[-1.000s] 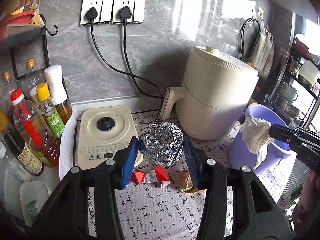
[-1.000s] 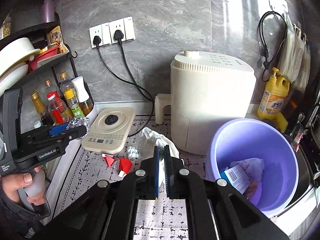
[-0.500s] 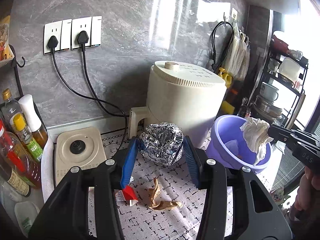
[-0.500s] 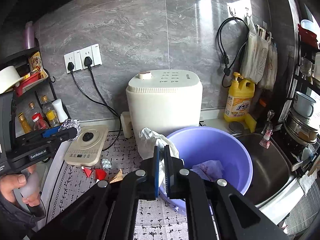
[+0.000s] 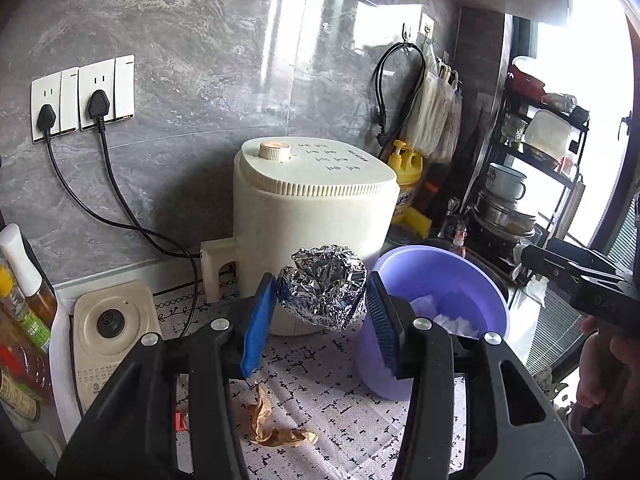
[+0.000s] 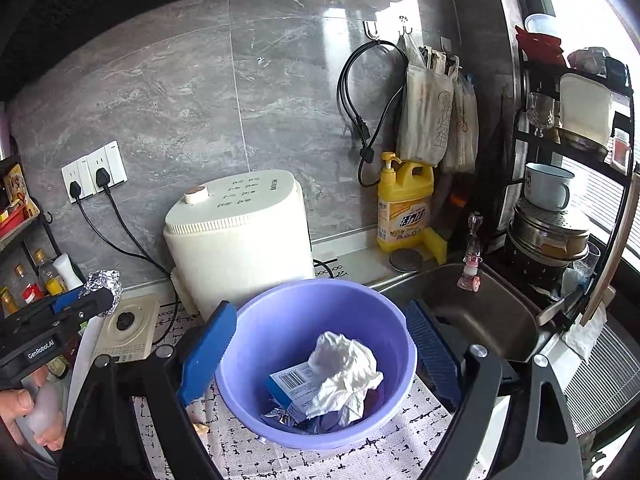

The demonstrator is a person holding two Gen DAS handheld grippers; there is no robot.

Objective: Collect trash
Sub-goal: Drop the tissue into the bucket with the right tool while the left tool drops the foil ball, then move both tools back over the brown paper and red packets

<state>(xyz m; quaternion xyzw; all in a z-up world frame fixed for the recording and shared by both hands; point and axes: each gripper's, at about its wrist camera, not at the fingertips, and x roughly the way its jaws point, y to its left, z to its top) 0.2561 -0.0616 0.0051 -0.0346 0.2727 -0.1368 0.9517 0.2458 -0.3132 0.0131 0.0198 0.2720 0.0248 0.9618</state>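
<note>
Foil ball: crumpled, silver, clamped between blue pads of left tongs, held in the air in front of cream cooker, just left of bucket.
Right tongs: spread wide above bucket, just been opening, nothing between pads.
Purple bucket: on patterned tabletop beside sink.
White tissue: lying inside bucket, on top of barcoded packet.
Brown scrap: on tabletop below left tongs.
</note>
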